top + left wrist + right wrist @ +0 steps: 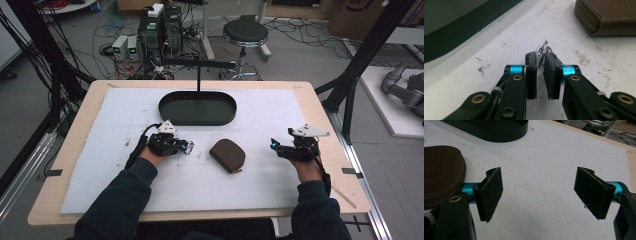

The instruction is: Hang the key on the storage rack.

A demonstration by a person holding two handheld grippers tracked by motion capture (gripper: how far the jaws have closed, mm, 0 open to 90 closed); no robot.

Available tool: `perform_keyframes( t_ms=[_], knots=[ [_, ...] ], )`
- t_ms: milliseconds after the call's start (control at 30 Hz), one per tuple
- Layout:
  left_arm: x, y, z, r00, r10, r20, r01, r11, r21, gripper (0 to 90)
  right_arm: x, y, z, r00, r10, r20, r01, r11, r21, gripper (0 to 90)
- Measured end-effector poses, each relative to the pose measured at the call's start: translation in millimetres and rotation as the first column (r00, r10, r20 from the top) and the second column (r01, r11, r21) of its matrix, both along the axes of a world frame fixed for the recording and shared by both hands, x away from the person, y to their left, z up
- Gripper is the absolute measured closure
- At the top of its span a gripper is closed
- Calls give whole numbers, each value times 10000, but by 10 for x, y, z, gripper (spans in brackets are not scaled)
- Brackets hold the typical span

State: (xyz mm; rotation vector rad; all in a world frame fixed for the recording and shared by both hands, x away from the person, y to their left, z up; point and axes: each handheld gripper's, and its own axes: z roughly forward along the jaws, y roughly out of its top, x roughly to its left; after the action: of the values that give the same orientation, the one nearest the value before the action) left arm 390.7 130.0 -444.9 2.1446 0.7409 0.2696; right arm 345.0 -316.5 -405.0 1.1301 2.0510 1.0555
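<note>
No readable text, labels, brands or numbers anywhere

Pouch lying centre on the tabletop (75, 150).
Tray (197, 108) sitting behind pouch (227, 155); key ring (543, 51) lying left of it, beside the pouch.

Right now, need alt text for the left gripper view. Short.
The left gripper has its two black jaws nearly closed on a silver key ring, on a scuffed white mat. A brown zippered pouch lies at upper right, a dark tray at upper left.
</note>
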Motion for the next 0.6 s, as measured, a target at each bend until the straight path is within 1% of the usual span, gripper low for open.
perform_keyframes(
  t_ms=[33, 100, 133, 267, 300, 367, 467, 600],
  knots=[
    [0, 0, 0, 10000, 0, 0, 0, 10000, 0, 825, 0, 0, 0, 10000, 0, 0, 0, 10000, 0, 233],
    [-7, -13, -5, 9999, -157, 39, 157, 9998, 102, 864, -1, -5, -1, 10000, -1, 23, 1, 10000, 2, 234],
    [-10, -18, -6, 9999, -159, 57, 158, 9999, 64, 872, 0, -6, -1, 10000, -2, 30, 2, 10000, -8, 234],
    [-11, -25, -7, 9997, -240, 77, 240, 9997, 59, 874, 0, -8, 0, 10000, -24, 32, 24, 10000, 15, 234],
    [-13, -30, -8, 9997, -230, 57, 230, 9997, -8, 874, -1, -7, 1, 10000, -27, 26, 27, 10000, 18, 234],
    [-30, -36, 15, 9995, -272, 177, 272, 9996, -21, 879, -5, -6, 2, 10000, -19, 8, 19, 10000, 22, 234],
    [-48, -6, 71, 9990, -247, 378, 256, 9993, -253, 880, -6, -8, 3, 10000, -36, 28, 36, 10000, 6, 234],
    [-63, 87, 159, 9981, -1, 609, 56, 9959, -898, 881, -10, -13, 8, 10000, -45, 46, 45, 10000, 37, 234]
  ],
)
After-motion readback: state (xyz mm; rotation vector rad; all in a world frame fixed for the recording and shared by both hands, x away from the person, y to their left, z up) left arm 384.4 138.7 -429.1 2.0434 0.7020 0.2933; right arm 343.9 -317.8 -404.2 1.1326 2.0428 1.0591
